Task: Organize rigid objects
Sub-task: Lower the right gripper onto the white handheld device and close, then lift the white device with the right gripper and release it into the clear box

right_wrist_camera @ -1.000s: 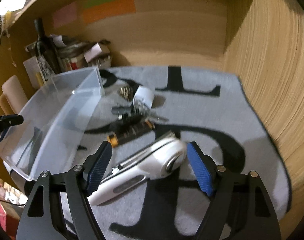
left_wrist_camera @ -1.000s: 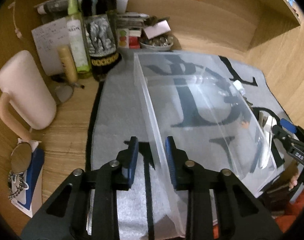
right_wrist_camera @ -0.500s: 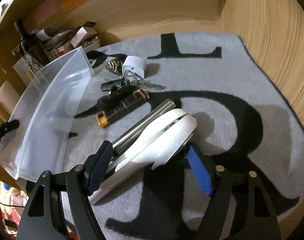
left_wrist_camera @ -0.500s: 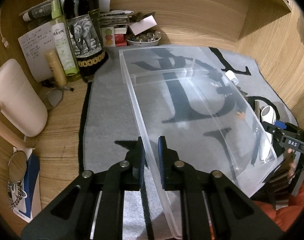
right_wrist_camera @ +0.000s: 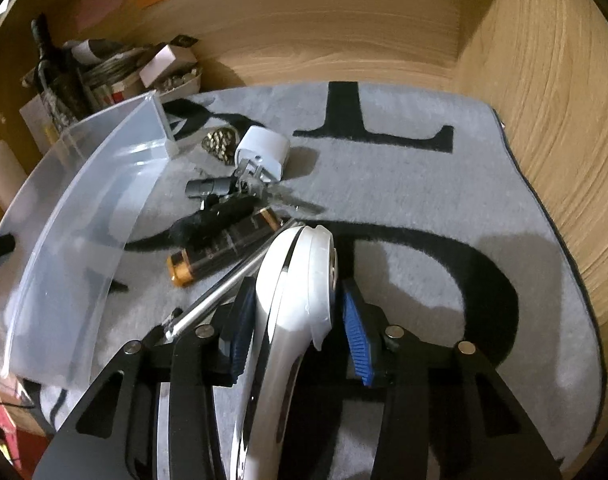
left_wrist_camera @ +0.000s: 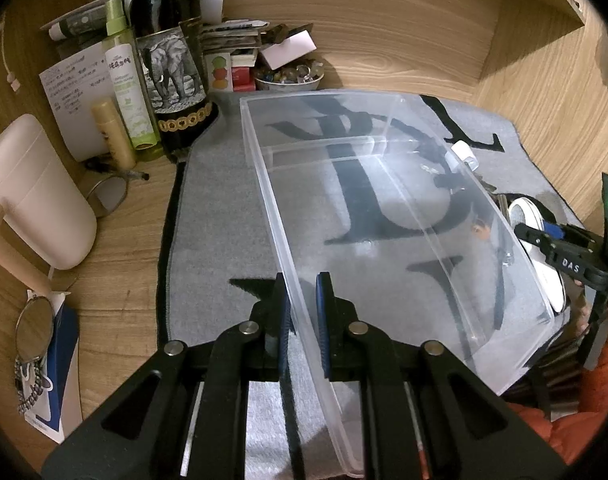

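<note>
My left gripper is shut on the near left wall of a clear plastic bin, which rests on the grey lettered mat. In the right wrist view the bin lies to the left. My right gripper is closing on a white handheld tool with a round head. The tool stands on its edge between the blue pads, which touch its sides. Beside it lie a metal rod, a black and gold battery, keys and a white plug adapter.
A dark wine bottle, a green spray bottle, a pink mug and a bowl of trinkets crowd the back left. A round mirror lies near left. A wooden wall borders the mat's right side.
The left jaws went from open around the bin wall to shut on it. The right jaws narrowed around the white tool, which turned from lying flat onto its edge.
</note>
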Motion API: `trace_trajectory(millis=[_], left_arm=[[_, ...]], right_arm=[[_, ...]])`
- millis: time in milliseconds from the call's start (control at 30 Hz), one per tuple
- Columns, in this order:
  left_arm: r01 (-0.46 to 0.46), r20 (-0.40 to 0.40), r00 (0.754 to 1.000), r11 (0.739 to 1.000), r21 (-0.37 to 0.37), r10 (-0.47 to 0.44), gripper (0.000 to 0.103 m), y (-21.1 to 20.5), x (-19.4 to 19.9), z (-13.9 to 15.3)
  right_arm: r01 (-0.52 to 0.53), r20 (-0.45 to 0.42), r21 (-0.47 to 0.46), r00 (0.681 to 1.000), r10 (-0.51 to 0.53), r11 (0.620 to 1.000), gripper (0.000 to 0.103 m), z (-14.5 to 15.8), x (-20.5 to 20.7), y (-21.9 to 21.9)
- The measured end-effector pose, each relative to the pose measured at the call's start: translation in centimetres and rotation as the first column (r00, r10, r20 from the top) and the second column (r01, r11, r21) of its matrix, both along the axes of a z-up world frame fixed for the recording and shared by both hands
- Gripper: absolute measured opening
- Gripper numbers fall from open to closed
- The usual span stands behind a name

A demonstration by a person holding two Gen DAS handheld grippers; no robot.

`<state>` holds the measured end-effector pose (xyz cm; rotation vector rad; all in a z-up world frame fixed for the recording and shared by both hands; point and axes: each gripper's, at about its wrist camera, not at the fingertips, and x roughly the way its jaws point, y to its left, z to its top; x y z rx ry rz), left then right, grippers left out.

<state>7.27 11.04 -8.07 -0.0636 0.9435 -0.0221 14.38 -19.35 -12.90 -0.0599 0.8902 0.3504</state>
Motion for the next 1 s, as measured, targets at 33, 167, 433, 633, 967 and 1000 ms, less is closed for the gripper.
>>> trace_trajectory(millis=[33,167,433,633,967,1000], left_arm=[[-0.001,-0.001,1.0,1.0,0.0,0.001,0.012,0.0,0.0,0.0],[-0.005,-0.004,1.0,1.0,0.005,0.005,0.012,-0.2,0.1,0.0],[-0.016,0.002,1.0,1.0,0.007,0.016,0.012,-0.2,0.0,0.0],[-0.025,0.022,0.999,1.0,0.018,0.024,0.011,-0.2,-0.1,0.3],[-0.025,0.031,0.999,0.999,0.022,0.024,0.01,-0.3,-0.3,0.4],[-0.025,0.032,0.999,0.999,0.021,0.024,0.01,-0.4,-0.4,0.4]], right_arm=[[-0.002,-0.01,-0.004,1.0,0.002,1.0,0.039,-0.1,-0.2,-0.1],[-0.019,-0.018,-0.017,1.0,0.018,1.0,0.039,-0.9,-1.5,-0.3],[-0.009,0.031,0.004,0.999,0.009,1.0,0.031,-0.2,-1.9,-0.5],[-0.038,0.123,0.033,0.992,0.034,0.999,0.031,2.7,-2.3,0.1],[-0.162,0.295,0.093,0.947,0.128,0.983,0.031,9.2,-2.4,3.5],[-0.173,0.304,0.094,0.943,0.137,0.981,0.031,9.5,-2.5,3.8]])
